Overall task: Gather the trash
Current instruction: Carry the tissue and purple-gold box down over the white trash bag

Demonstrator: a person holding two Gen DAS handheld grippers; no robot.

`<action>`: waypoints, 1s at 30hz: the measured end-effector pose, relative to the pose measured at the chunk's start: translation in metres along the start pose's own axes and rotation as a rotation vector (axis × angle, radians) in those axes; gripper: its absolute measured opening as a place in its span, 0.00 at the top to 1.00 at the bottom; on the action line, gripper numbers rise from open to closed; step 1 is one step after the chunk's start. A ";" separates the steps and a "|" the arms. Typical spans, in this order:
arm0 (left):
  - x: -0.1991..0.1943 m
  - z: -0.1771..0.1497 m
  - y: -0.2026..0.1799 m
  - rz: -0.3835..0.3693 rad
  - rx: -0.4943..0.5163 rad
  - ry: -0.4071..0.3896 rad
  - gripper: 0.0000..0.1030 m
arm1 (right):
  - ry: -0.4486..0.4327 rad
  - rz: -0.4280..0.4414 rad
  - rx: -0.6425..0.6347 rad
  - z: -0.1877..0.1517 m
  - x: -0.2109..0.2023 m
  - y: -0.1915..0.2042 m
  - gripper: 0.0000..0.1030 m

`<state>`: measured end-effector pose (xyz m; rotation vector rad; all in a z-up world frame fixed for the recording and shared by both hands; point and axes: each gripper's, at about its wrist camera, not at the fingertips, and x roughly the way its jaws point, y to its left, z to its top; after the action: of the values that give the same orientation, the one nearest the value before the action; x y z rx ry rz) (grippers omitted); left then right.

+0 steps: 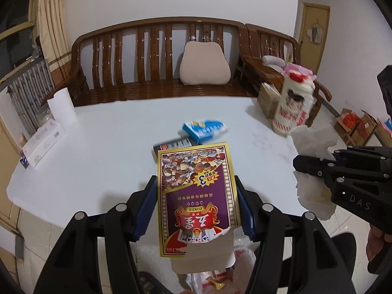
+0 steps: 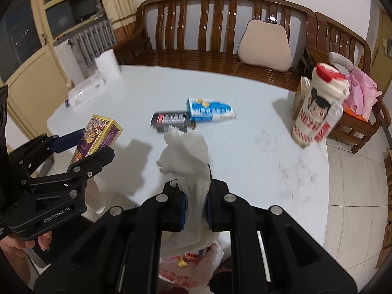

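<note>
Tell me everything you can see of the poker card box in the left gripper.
The poker card box is a flat cardboard carton, purple with a gold border, a busy picture at its far end and "POKER" printed near the camera. Its near end is torn open, with a plain flap hanging out. The left gripper is shut on its long sides, blue fingers pressing each edge, holding it above the white table.

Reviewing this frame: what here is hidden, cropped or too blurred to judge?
- Plastic bag: below both claws, mostly hidden by the right claw and its tissue; contents unreadable, cut off in the left wrist view.
- Dark box: largely behind the poker card box held in the left claw; label blurred in the right wrist view.
- Blue box: print motion-blurred.
- Cup: blurred; contents unseen.
</note>
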<state>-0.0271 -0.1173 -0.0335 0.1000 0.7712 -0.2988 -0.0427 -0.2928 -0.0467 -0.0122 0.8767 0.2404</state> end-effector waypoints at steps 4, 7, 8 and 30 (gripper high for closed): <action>-0.007 -0.035 -0.011 -0.026 -0.002 0.030 0.44 | 0.017 0.007 -0.011 -0.034 -0.008 0.008 0.89; -0.010 -0.061 -0.019 -0.029 0.012 0.056 0.44 | 0.039 0.013 -0.021 -0.059 -0.010 0.015 0.89; -0.009 -0.068 -0.021 -0.033 0.008 0.066 0.44 | 0.049 0.019 -0.019 -0.068 -0.010 0.017 0.89; 0.143 -0.249 -0.028 -0.019 -0.121 0.474 0.44 | 0.402 -0.014 0.110 -0.231 0.140 0.009 0.88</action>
<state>-0.1056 -0.1271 -0.3109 0.0489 1.2586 -0.2474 -0.1346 -0.2804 -0.3008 0.0372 1.2883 0.1787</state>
